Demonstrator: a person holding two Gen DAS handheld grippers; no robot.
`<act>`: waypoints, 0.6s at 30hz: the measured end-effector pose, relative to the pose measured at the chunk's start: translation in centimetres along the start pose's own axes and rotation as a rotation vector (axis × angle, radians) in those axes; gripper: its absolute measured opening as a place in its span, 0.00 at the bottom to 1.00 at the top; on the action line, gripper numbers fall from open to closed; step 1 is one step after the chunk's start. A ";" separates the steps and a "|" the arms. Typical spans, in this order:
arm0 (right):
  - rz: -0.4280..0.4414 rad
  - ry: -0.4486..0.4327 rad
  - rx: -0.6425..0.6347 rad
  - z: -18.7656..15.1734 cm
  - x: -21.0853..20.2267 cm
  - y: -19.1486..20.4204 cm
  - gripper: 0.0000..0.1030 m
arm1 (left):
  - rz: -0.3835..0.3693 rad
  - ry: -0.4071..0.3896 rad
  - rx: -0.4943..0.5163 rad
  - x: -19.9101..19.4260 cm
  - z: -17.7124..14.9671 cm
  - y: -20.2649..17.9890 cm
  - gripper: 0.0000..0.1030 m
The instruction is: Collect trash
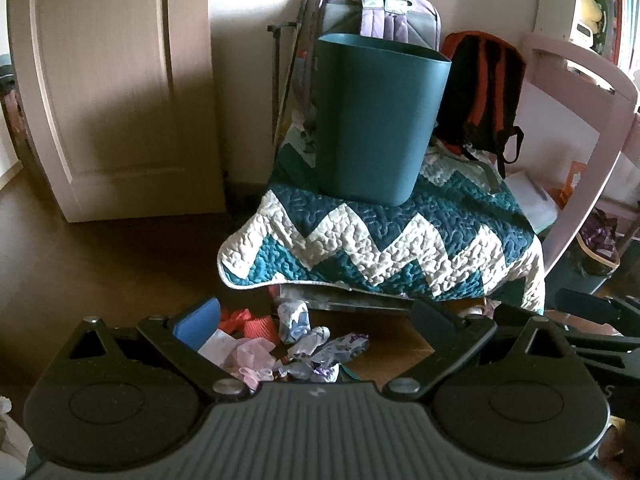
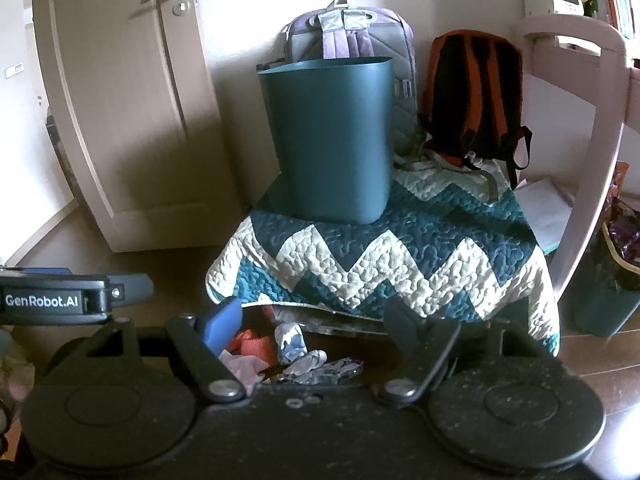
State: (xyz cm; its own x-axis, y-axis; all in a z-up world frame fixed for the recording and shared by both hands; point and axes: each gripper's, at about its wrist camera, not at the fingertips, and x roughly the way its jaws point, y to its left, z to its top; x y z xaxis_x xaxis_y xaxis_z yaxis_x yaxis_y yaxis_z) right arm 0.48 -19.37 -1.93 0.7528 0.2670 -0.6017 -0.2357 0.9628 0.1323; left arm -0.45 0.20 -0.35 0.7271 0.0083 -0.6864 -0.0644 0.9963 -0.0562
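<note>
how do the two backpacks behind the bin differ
The purple backpack is lilac and grey; the orange backpack is orange and black. The purple one stands directly behind the teal bin, partly hidden; the orange one sits to its right, fully visible. Both stand upright against the wall.

Teal bin (image 1: 376, 120) on teal-and-white zigzag quilt (image 1: 384, 240); purple backpack (image 1: 380, 12).

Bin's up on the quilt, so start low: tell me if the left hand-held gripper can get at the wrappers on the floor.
Probably yes. The left hand-held gripper is open, and the wrappers lie right ahead of it with nothing between.
</note>
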 end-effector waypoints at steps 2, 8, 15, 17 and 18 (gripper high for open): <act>0.003 0.003 -0.003 -0.1 0.0 0.1 0.75 | -0.002 0.007 0.001 0.0 -0.2 0.0 1.00; 0.007 0.024 -0.012 -0.4 0.3 0.5 0.76 | 0.012 0.020 0.000 0.0 -0.2 0.0 1.00; -0.019 0.041 -0.042 -0.4 0.5 1.2 0.75 | 0.037 0.037 -0.016 0.0 -0.4 0.4 1.00; -0.023 0.047 -0.044 -0.4 0.5 1.2 0.76 | 0.042 0.042 -0.020 0.0 -0.5 0.5 1.00; -0.029 0.052 -0.047 -0.4 0.6 1.3 0.75 | 0.045 0.045 -0.019 0.1 -0.5 0.5 1.00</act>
State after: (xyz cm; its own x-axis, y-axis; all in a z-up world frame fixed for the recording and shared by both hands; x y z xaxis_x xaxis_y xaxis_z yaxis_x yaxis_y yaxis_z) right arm 0.35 -17.98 -2.44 0.7270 0.2348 -0.6453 -0.2435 0.9668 0.0775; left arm -0.82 0.67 -0.81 0.6915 0.0491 -0.7207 -0.1101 0.9932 -0.0380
